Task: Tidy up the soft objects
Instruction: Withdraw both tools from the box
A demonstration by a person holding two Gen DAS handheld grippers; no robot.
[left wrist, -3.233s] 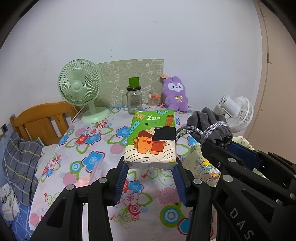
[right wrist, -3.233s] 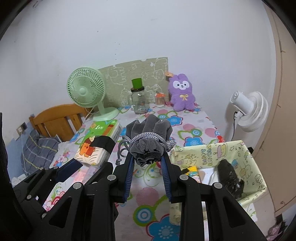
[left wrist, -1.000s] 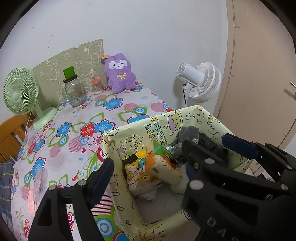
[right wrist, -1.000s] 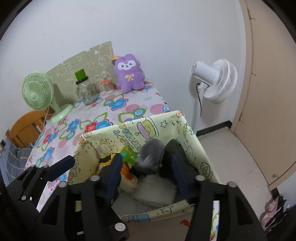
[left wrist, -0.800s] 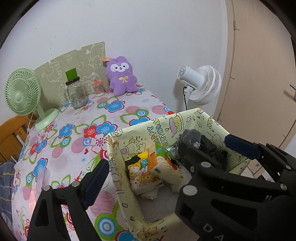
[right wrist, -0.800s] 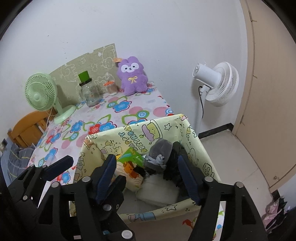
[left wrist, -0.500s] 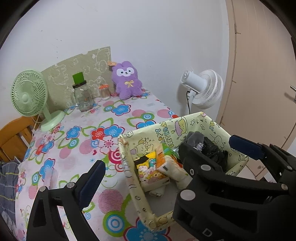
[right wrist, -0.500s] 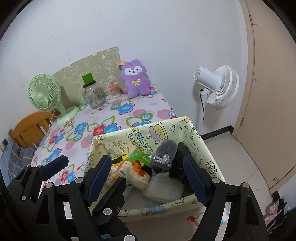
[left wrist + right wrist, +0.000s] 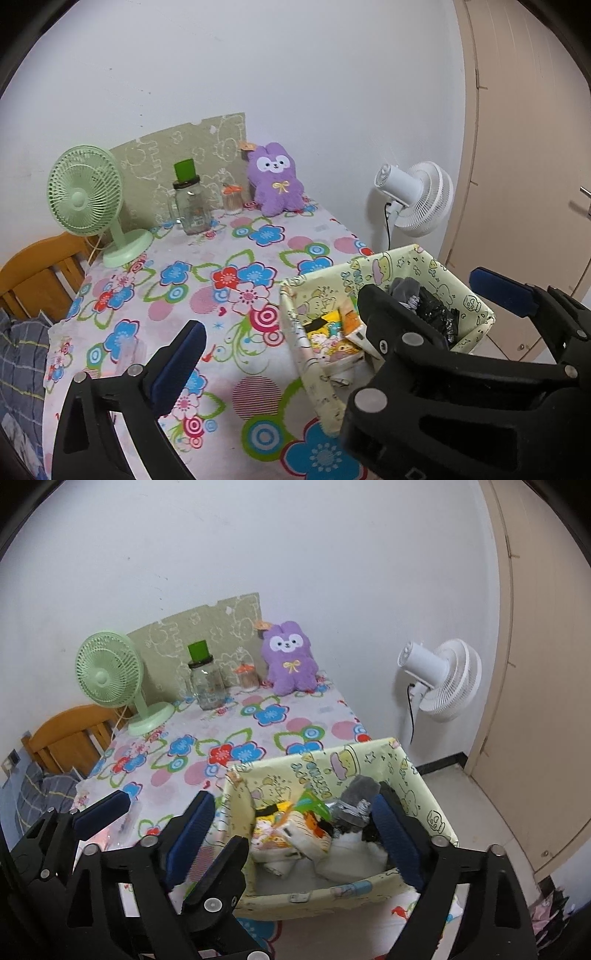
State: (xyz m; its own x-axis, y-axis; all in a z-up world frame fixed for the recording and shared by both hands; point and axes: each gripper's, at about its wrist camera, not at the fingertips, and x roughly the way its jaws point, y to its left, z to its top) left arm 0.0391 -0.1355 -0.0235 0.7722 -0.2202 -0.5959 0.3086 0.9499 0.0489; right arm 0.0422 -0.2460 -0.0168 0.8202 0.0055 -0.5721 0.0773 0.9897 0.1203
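Observation:
A pale yellow cartoon-print fabric bin stands at the table's near right corner; it also shows in the left wrist view. Inside lie the green-and-white tissue pack, the grey drawstring pouch, a black item and other soft packs. My right gripper is open and empty, held above the bin. My left gripper is open and empty, above the tablecloth left of the bin. A purple plush bunny sits at the back of the table.
A green desk fan, a glass jar with a green lid and a small jar stand at the back on the flowered tablecloth. A white floor fan and a door are to the right. A wooden chair is at left.
Both grippers let go of the tissue pack and the grey pouch into the bin. Both have since pulled back and up from the bin with jaws open.

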